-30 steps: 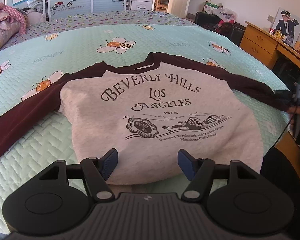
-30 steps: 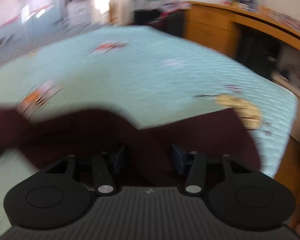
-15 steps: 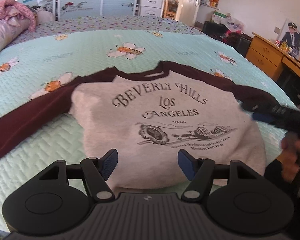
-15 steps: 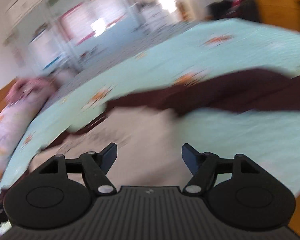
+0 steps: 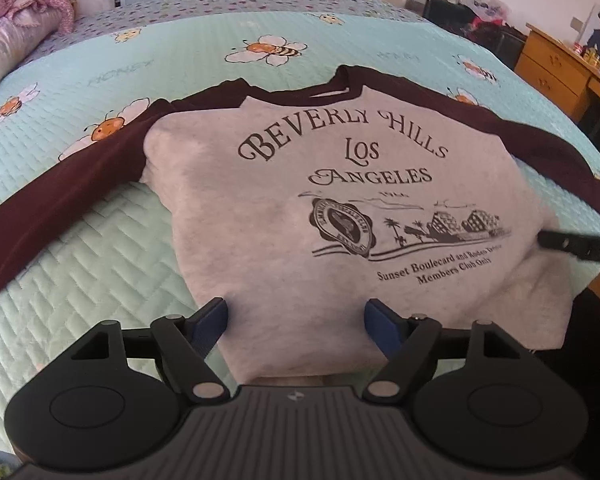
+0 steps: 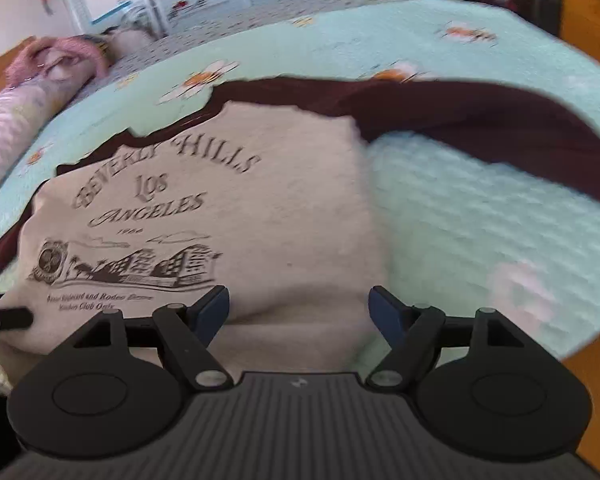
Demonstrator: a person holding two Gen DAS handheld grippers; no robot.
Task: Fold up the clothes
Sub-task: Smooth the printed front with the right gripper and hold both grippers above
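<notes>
A grey-and-maroon sweatshirt (image 5: 340, 208) lies flat, print up, on the bee-print bed (image 5: 100, 264). Both the left gripper (image 5: 296, 316) and right gripper (image 6: 298, 306) have just widened their jaws, which hold nothing. Pinching only the top layer at the hem could drag the front askew.

Bee-print bed (image 5: 100, 248), wooden desk (image 5: 556, 68)
</notes>
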